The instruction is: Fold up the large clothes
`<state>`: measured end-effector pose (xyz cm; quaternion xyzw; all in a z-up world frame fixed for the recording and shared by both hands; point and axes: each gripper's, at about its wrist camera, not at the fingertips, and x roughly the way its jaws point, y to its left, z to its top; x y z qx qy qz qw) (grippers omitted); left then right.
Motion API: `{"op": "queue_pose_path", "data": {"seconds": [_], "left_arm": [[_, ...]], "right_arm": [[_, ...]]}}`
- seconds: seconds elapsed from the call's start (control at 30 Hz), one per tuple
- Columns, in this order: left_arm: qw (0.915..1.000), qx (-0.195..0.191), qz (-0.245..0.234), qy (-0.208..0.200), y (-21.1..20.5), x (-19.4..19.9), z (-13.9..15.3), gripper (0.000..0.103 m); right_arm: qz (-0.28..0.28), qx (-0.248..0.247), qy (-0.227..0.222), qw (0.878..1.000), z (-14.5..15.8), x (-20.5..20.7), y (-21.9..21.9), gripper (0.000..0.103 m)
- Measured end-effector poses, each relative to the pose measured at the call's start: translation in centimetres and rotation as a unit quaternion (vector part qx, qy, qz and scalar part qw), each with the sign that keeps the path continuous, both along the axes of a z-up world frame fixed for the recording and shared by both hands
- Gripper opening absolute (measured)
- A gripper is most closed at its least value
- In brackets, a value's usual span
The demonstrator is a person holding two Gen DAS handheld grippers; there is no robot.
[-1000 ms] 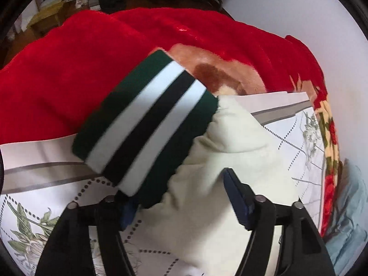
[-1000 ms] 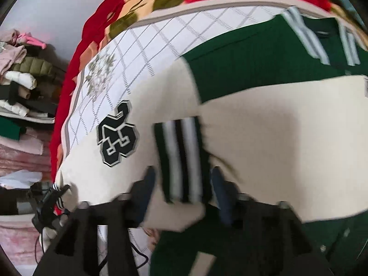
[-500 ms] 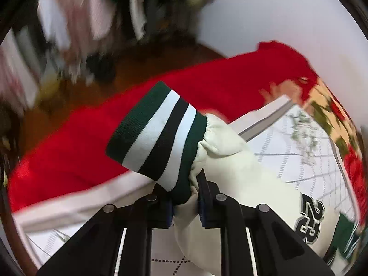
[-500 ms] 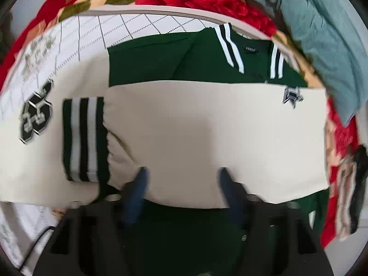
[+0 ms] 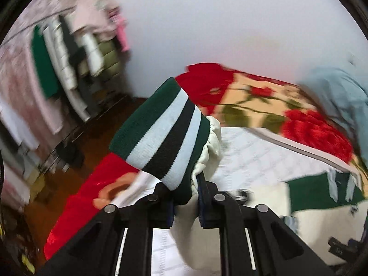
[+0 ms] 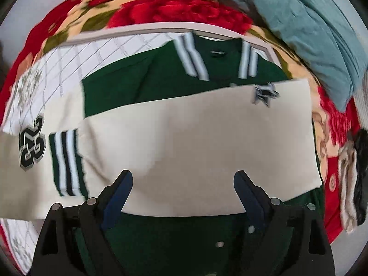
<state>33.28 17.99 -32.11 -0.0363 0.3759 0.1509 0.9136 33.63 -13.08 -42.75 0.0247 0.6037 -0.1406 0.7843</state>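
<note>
On the left, a striped cuff (image 5: 161, 135) is gripped by the left gripper (image 5: 185, 203), its jaws clenched on the gathered cream cloth just behind the ribbing. The cuff is held up off the bed, pointing up and to the left, with blurred hanging clothes (image 5: 69, 53) behind it and the rest of the sleeve trailing down and to the right toward the jacket.

Across the bed, the jacket (image 6: 161, 92) is seen lying flat on the sheet (image 6: 69, 55), collar (image 6: 218, 55) at the far side. One cream sleeve (image 6: 195, 142) is already folded across the green body, its long axis running left to right, with its cuff (image 6: 66, 163) at the left end beside the number patch (image 6: 32, 148).

The right gripper (image 6: 182, 191) is shown released, jaws spread wide just over that sleeve's near edge, holding nothing.

The sleeve in the left gripper is judged the next to be carried rightward over the body; the left hand alone is placed for it.
</note>
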Motion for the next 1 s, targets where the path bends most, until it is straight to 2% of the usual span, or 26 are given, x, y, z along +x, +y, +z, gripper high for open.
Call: {"op": "queue_pose_path", "data": {"seconds": [0.1,0.23,0.4,0.5,0.6,0.63,0.73,0.8,0.83,0.87,0.93,1.0], "left_arm": [[0.9987,-0.005,-0.051,-0.001,-5.9,-0.1,1.0,0.011],[0.9883,-0.053,-0.141,0.021,-16.8,0.2,1.1,0.011],[0.9632,-0.088,-0.247,0.058,-30.8,0.4,-0.7,0.011],[0.9431,-0.092,-0.308,0.086,-39.5,0.3,-3.2,0.012],[0.9287,-0.08,-0.34,0.123,-44.8,0.4,-5.8,0.012],[0.9209,-0.079,-0.354,0.143,-46.4,0.3,-7.3,0.013],[0.9087,-0.076,-0.365,0.187,-48.8,0.3,-10.2,0.022],[0.9026,-0.088,-0.371,0.2,-49.5,0.1,-11.0,0.041],[0.8986,-0.105,-0.376,0.2,-49.3,0.0,-10.8,0.069],[0.8972,-0.112,-0.378,0.199,-49.5,-0.1,-10.7,0.088],[0.9015,-0.117,-0.373,0.185,-48.3,-0.6,-9.6,0.088],[0.9121,-0.114,-0.352,0.177,-46.1,-0.8,-8.8,0.088]], "right_arm": [[-0.036,0.011,-0.009,0.999,0.7,-1.4,-5.3,0.091],[-0.093,0.006,-0.008,0.996,1.2,-4.7,-14.2,0.091],[-0.154,-0.011,0.004,0.988,1.1,-9.4,-25.1,0.091],[-0.184,-0.004,0.01,0.983,0.6,-12.0,-30.4,0.091],[-0.213,0.025,0.027,0.976,-0.6,-14.5,-34.8,0.091],[-0.218,0.031,0.031,0.975,-0.9,-15.2,-35.6,0.091],[-0.226,0.052,0.035,0.972,-1.5,-17.0,-37.5,0.091],[-0.228,0.068,0.035,0.971,-2.0,-17.5,-38.1,0.091],[-0.228,0.086,0.029,0.97,-2.2,-17.7,-38.3,0.091],[-0.228,0.108,0.023,0.967,-2.4,-17.8,-38.6,0.091],[-0.227,0.136,0.009,0.964,-2.5,-17.6,-38.7,0.091],[-0.22,0.169,-0.011,0.961,-2.2,-17.2,-38.8,0.091]]}}
